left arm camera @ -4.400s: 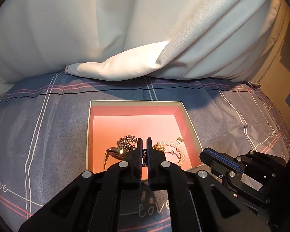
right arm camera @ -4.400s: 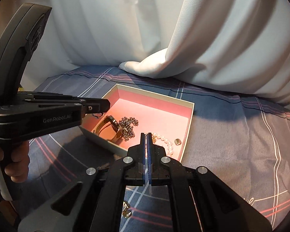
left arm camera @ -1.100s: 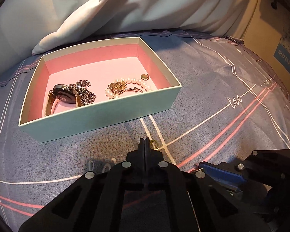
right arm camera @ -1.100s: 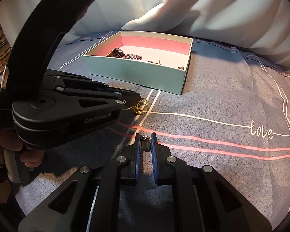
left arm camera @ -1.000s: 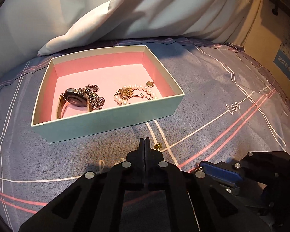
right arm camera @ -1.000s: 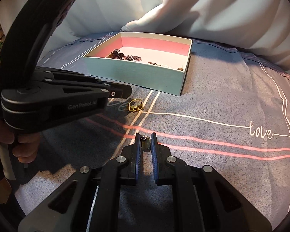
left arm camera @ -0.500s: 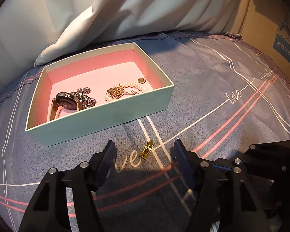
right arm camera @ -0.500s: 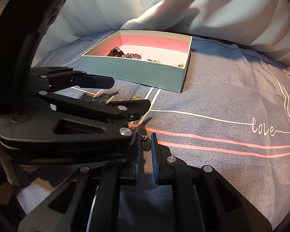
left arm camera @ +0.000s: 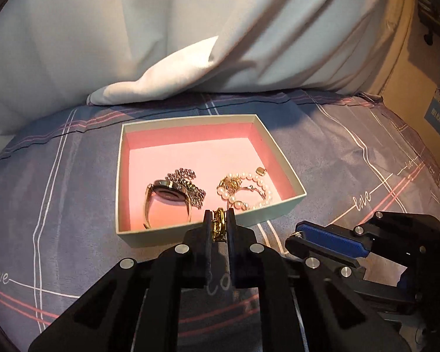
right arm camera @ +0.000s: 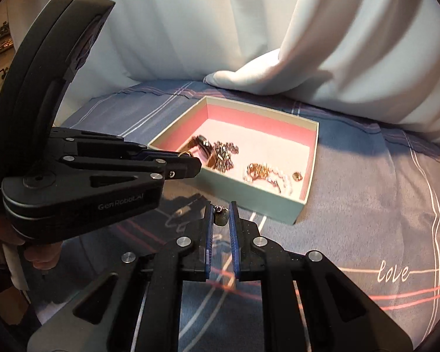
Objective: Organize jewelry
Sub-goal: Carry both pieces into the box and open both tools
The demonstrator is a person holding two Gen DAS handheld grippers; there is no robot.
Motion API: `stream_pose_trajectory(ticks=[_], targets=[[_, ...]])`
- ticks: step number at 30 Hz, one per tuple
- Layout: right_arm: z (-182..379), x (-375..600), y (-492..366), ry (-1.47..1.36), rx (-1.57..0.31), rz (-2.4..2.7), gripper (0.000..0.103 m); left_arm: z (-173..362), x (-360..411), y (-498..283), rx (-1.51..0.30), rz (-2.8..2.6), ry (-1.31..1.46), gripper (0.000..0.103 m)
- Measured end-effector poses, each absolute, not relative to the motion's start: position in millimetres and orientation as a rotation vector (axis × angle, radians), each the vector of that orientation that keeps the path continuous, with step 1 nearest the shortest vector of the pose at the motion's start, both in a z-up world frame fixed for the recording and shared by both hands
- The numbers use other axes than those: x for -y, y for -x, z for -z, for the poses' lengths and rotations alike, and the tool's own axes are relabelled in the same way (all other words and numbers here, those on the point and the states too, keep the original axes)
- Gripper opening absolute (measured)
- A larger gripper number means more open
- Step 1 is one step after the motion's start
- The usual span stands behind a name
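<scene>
An open box [left arm camera: 208,118] with a pink lining lies on the bedsheet. It holds a gold watch [left arm camera: 168,193], a dark chain [left arm camera: 187,176] and a pearl bracelet [left arm camera: 261,187]. My left gripper [left arm camera: 219,220] hovers at the box's near wall. Its jaws are closing, and both pads press a gold ring [left arm camera: 219,227] between them. In the right wrist view my right gripper [right arm camera: 220,209] is shut on a small dull-gold earring [right arm camera: 221,218], just short of the box [right arm camera: 261,108]. The left gripper [right arm camera: 190,161] reaches the box's left corner, the ring [right arm camera: 184,154] at its tips.
White curtain folds [left arm camera: 167,88] drape onto the bed right behind the box. The blue-grey sheet [right arm camera: 381,205] with pink and white stripes spreads to the right. A cardboard box [left arm camera: 419,94] stands at the far right edge. A hand [right arm camera: 41,258] grips the left tool's handle.
The left gripper opened around the gold ring on the sheet, closed on it and lifted it to the box's near wall. The right gripper rose toward the box, still gripping the earring.
</scene>
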State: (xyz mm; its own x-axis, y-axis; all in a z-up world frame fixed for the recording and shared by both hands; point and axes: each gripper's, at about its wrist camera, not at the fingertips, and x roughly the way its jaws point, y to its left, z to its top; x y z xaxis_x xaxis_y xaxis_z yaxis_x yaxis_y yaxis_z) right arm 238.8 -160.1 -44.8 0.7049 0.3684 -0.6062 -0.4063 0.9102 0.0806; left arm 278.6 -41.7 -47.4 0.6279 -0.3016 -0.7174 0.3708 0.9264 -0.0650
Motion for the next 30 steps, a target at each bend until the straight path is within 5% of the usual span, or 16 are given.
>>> stream_pose_trajectory(ticks=[9,30], targets=[[0,150,-313,0.048,-0.64,-0.374,0.011,-23,40,-336,-0.727,0.328,-0.05,0.009],[50,149,-364,0.029,-0.772,-0.333,0.011,44,32,-388,-0.906,0.254,-0.004,0.01]])
